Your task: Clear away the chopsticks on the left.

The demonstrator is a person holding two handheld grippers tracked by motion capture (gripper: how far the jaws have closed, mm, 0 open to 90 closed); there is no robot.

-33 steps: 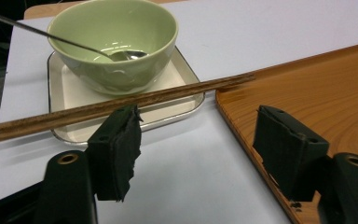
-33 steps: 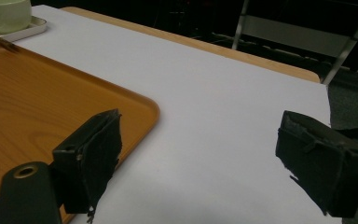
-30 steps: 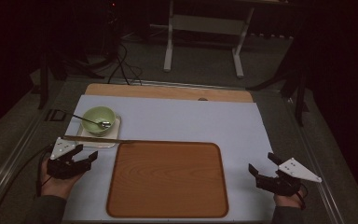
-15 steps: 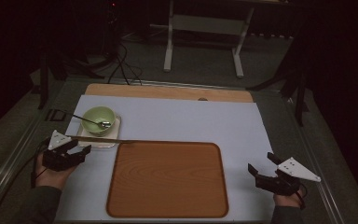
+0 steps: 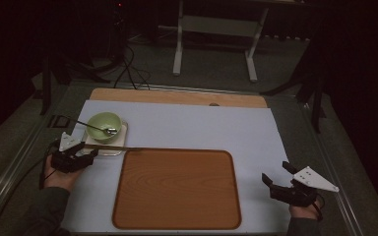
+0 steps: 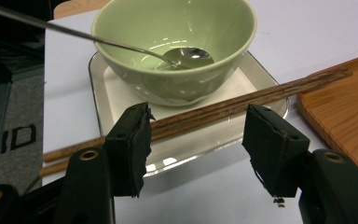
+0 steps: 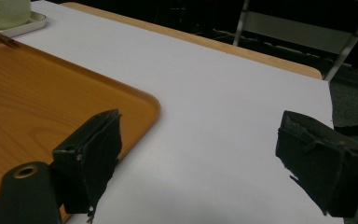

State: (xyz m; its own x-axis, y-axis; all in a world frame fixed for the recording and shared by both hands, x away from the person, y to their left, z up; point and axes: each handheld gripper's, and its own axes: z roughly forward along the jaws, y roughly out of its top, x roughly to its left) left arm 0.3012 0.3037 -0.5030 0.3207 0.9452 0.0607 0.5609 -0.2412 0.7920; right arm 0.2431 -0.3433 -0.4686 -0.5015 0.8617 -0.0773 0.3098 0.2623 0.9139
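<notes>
A pale green bowl [image 5: 103, 125] with a metal spoon [image 5: 109, 131] in it stands on a white square plate [image 5: 119, 147]. A pair of brown chopsticks [image 5: 109, 146] lies across the plate's near edge. In the left gripper view the bowl [image 6: 177, 42], spoon [image 6: 189, 56] and chopsticks [image 6: 214, 108] sit just past my left gripper [image 6: 196, 128]. Its jaws have just been closing a little but stand open, touching nothing. My left gripper [image 5: 89, 156] is at the plate's near left corner. My right gripper [image 5: 275, 173] hovers open over the white mat, right of the tray.
A wooden tray [image 5: 177, 189] lies in the middle of the white mat [image 5: 202, 128], its left edge close to the plate. In the right gripper view the tray's corner [image 7: 135, 102] is beside the left jaw. A metal stand [image 5: 216, 29] is beyond the table.
My left hand has moved forward and slightly left, up to the plate's near edge and the chopsticks. The right hand has stayed put.
</notes>
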